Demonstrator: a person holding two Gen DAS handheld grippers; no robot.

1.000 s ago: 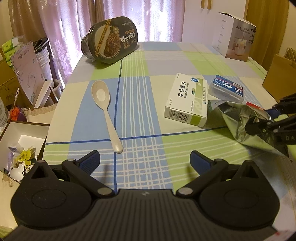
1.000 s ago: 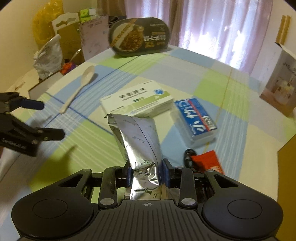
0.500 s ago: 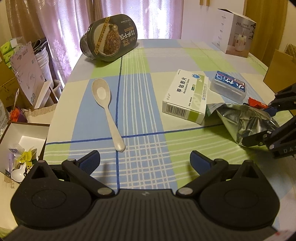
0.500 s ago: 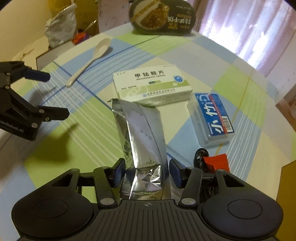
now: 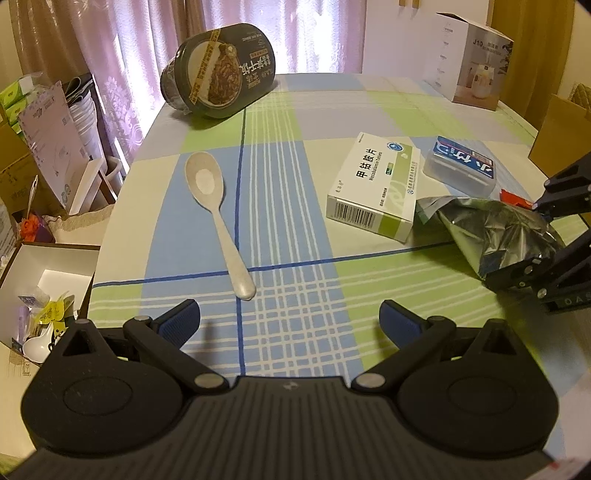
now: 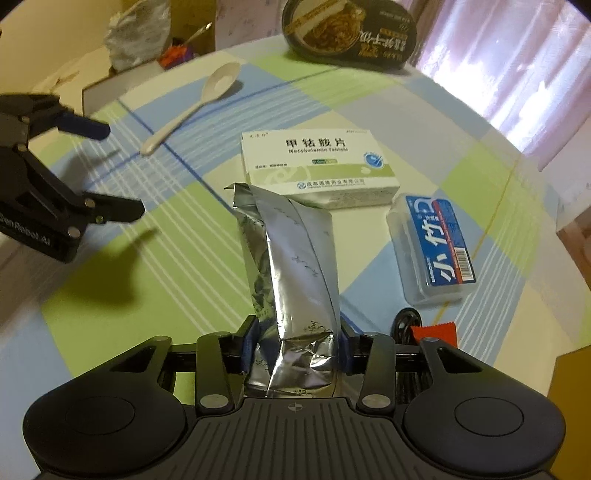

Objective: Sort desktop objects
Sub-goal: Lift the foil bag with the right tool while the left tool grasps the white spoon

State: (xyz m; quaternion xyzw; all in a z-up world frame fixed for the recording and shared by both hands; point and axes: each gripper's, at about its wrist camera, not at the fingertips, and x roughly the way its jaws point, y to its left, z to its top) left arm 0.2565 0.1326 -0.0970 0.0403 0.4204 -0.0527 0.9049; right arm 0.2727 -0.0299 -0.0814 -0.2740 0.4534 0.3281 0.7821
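Between the fingers of your right gripper (image 6: 295, 343) sat the crinkled silver foil pouch (image 6: 291, 266), pinched at its near end, its far end against the white-and-green medicine box (image 6: 314, 166). Your left gripper (image 5: 290, 319) hung wide open, empty, above the checked blue-and-green bench cloth (image 5: 295, 122), near the pale plastic spoon (image 5: 218, 218). Slick foil might have slipped, or dragged the box. Pink curtains (image 5: 306, 33) lay beyond.

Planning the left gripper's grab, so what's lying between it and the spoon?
Nothing: the left wrist view shows only bare checked tablecloth between the open left gripper and the spoon.
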